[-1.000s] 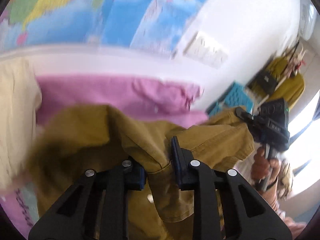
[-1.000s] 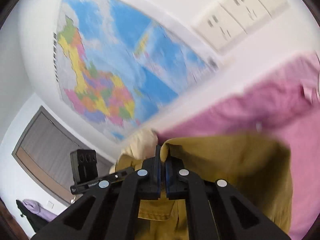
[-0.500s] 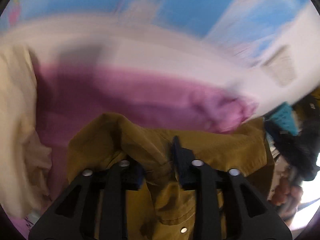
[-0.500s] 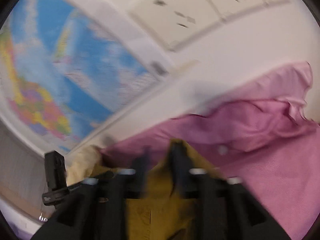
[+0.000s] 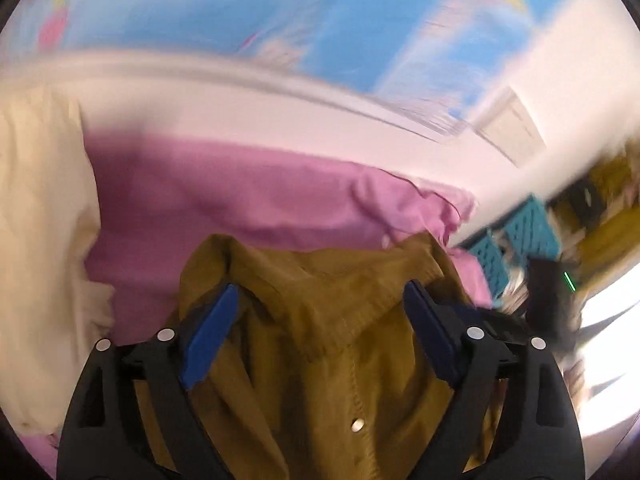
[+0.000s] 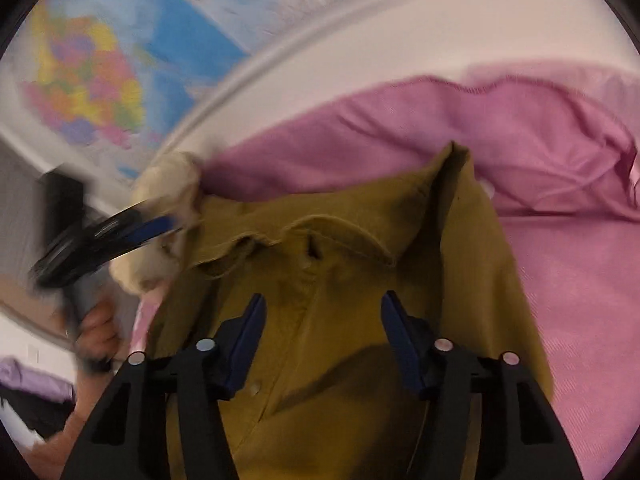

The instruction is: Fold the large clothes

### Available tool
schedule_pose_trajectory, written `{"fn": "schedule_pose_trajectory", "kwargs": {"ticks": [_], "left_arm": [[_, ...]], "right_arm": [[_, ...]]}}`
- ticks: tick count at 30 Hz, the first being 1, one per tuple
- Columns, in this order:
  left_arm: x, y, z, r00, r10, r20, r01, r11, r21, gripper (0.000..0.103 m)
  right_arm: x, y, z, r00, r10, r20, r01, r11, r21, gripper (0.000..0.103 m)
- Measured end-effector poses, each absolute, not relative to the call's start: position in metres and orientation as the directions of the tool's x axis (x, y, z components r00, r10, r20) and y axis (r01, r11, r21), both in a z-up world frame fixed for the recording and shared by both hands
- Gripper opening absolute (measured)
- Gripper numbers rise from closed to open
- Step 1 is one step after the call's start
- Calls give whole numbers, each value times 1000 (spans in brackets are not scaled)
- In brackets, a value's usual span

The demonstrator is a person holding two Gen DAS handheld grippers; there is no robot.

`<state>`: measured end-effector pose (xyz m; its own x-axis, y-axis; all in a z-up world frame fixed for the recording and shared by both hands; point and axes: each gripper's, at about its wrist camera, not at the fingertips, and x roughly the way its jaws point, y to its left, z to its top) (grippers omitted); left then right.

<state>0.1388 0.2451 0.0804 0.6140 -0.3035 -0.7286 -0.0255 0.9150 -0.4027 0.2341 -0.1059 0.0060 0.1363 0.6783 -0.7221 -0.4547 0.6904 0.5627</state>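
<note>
An olive button-up shirt lies collar-up on a pink sheet. My left gripper hangs over its left shoulder, its jaws wide and still opening. The cloth lies loose between the blue pads, which do not touch it. My right gripper hovers over the placket below the collar. Its jaws stand apart and are closing slightly, and the pads do not press the fabric. The left gripper appears blurred at the left of the right wrist view.
A cream garment lies on the sheet to the shirt's left. A world map hangs on the white wall behind. A teal basket stands at the far right. A hand holds the left gripper's handle.
Both grippers let go of the olive shirt and their jaws spread apart. The shirt settled onto the pink sheet. Both views tipped downward and closer to the sheet.
</note>
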Motion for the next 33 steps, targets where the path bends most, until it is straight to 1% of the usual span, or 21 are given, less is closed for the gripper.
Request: {"fn": "schedule_pose_trajectory", "kwargs": {"ticks": [1, 2, 4, 5, 6, 8, 10, 11, 14, 16, 17, 18, 19, 20, 21, 23, 25, 28, 31, 32, 33], "left_arm": [[132, 234, 84, 610, -307, -730, 22, 928, -372, 86], [129, 225, 85, 602, -313, -735, 55, 934, -353, 87], [125, 207, 78, 563, -311, -766, 107, 946, -306, 86], [128, 199, 71, 529, -325, -784, 134, 944, -301, 86], [131, 196, 63, 503, -333, -798, 151, 943, -298, 86], [145, 188, 46, 454, -328, -829, 154, 945, -290, 79], [159, 186, 31, 412, -332, -848, 130, 943, -306, 64], [168, 184, 26, 401, -327, -856, 127, 945, -302, 62], [197, 185, 22, 440, -196, -876, 62, 980, -189, 61], [215, 200, 17, 439, -194, -877, -13, 975, -222, 61], [220, 206, 15, 444, -185, -877, -50, 972, -231, 61], [225, 214, 13, 444, -164, -881, -106, 967, -233, 61], [228, 220, 10, 435, -173, -884, -146, 955, -259, 61], [227, 224, 9, 431, -193, -881, -170, 942, -290, 65], [224, 225, 9, 434, -193, -880, -185, 937, -297, 68], [212, 218, 17, 453, -146, -879, -157, 958, -240, 74], [198, 209, 27, 473, -124, -872, -116, 973, -201, 78], [174, 191, 43, 509, -161, -846, -14, 981, -195, 82], [136, 161, 62, 541, -188, -820, 92, 982, -164, 85], [118, 149, 68, 551, -207, -808, 141, 978, -154, 86], [109, 141, 71, 558, -218, -801, 168, 975, -148, 87]], "right_arm": [[240, -103, 2, 131, 678, -723, -442, 693, 570, 53], [249, -101, -3, 136, 685, -716, -420, 694, 584, 47], [262, -94, -4, 142, 703, -697, -398, 685, 610, 37], [268, -94, -2, 162, 705, -690, -392, 688, 610, 26], [275, -94, 4, 196, 714, -672, -381, 687, 619, 21], [286, -93, 14, 237, 733, -638, -370, 675, 638, 21], [299, -92, 20, 266, 736, -623, -344, 676, 652, 21], [303, -91, 21, 267, 734, -625, -335, 678, 654, 25], [299, -99, 35, 276, 745, -608, -347, 666, 660, 39], [283, -112, 51, 281, 764, -581, -402, 644, 652, 48], [271, -123, 61, 292, 755, -588, -429, 652, 625, 58], [256, -135, 68, 310, 744, -592, -452, 663, 596, 65], [244, -143, 74, 320, 737, -595, -469, 669, 576, 66], [230, -154, 77, 327, 728, -602, -485, 676, 554, 69], [210, -173, 80, 338, 711, -617, -498, 691, 523, 75], [177, -194, 77, 354, 675, -648, -502, 721, 477, 80], [142, -215, 66, 353, 620, -701, -499, 758, 420, 80], [90, -249, 40, 328, 585, -742, -481, 779, 402, 82], [48, -268, 14, 326, 512, -794, -450, 823, 346, 88], [40, -268, 6, 318, 502, -804, -437, 830, 346, 91], [31, -272, -6, 284, 509, -813, -421, 828, 371, 91]]}}
